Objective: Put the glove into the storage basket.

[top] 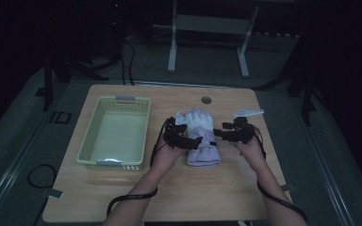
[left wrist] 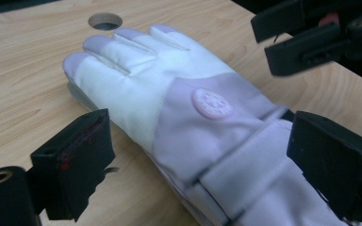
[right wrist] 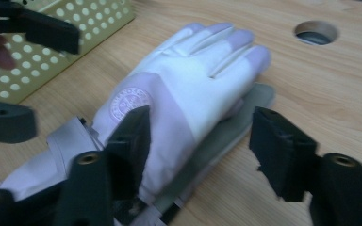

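Lying flat mid-table, fingers pointing away: white and lilac padded fabric glove point(top: 201, 136), just right of pale green perforated plastic basket point(top: 115, 132). Left gripper point(left wrist: 198, 160) straddling the cuff, jaws apart, not pressing. Right gripper point(right wrist: 200, 141) spread across the glove's edge, not clamped. Light wooden table point(top: 122, 188) beneath.

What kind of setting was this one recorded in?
Probably a lab or test room, not a home: a bare wooden table with a cable hole, dark surroundings, and loose cables on the carpeted floor behind it.
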{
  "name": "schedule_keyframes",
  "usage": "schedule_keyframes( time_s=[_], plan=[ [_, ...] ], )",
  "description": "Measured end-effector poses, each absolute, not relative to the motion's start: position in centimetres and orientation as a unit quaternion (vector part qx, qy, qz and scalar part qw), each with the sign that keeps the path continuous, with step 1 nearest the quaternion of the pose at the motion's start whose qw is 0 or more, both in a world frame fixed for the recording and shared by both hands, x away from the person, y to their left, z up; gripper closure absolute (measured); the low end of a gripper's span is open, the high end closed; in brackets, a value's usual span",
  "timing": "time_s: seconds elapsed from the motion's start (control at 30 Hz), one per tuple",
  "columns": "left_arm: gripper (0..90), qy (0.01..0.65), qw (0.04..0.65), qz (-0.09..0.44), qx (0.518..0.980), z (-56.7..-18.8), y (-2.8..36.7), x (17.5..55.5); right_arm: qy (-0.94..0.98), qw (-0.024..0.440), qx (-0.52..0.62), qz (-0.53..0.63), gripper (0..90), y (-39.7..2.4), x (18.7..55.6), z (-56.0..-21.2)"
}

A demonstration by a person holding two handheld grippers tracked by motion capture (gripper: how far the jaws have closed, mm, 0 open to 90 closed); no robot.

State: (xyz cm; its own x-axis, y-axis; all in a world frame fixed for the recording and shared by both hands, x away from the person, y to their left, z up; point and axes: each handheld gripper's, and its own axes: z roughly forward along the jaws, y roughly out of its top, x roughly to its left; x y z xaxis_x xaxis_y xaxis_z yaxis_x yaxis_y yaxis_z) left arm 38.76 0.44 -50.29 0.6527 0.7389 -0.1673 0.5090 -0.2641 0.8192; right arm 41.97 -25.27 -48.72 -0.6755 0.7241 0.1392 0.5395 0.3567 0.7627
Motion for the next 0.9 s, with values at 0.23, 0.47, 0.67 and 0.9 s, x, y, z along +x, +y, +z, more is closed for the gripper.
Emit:
schedule_keyframes(
  time_s=[0.23, 0.47, 0.67, 0.9],
  plan=[
    [16.0, 0.453, 0.408, 0.103, 0.786, -51.6, 0.2, 40.1, 0.83, 0.092, 0.387, 0.39, 49.7, -24.4, 42.2, -50.5],
    [16.0, 0.483, 0.379, 0.06, 0.787, -54.1, -0.2, 40.8, 0.838, 0.052, 0.399, 0.369, 46.7, -24.6, 42.2, -52.6],
    [16.5, 0.484, 0.375, 0.041, 0.79, -55.2, -0.3, 41.2, 0.839, 0.027, 0.408, 0.359, 40.2, -24.8, 42.7, -54.1],
    [29.7, 0.472, 0.387, -0.016, 0.792, -55.7, 0.0, 42.0, 0.824, -0.037, 0.43, 0.367, 46.7, -25.1, 43.7, -55.1]
  ],
)
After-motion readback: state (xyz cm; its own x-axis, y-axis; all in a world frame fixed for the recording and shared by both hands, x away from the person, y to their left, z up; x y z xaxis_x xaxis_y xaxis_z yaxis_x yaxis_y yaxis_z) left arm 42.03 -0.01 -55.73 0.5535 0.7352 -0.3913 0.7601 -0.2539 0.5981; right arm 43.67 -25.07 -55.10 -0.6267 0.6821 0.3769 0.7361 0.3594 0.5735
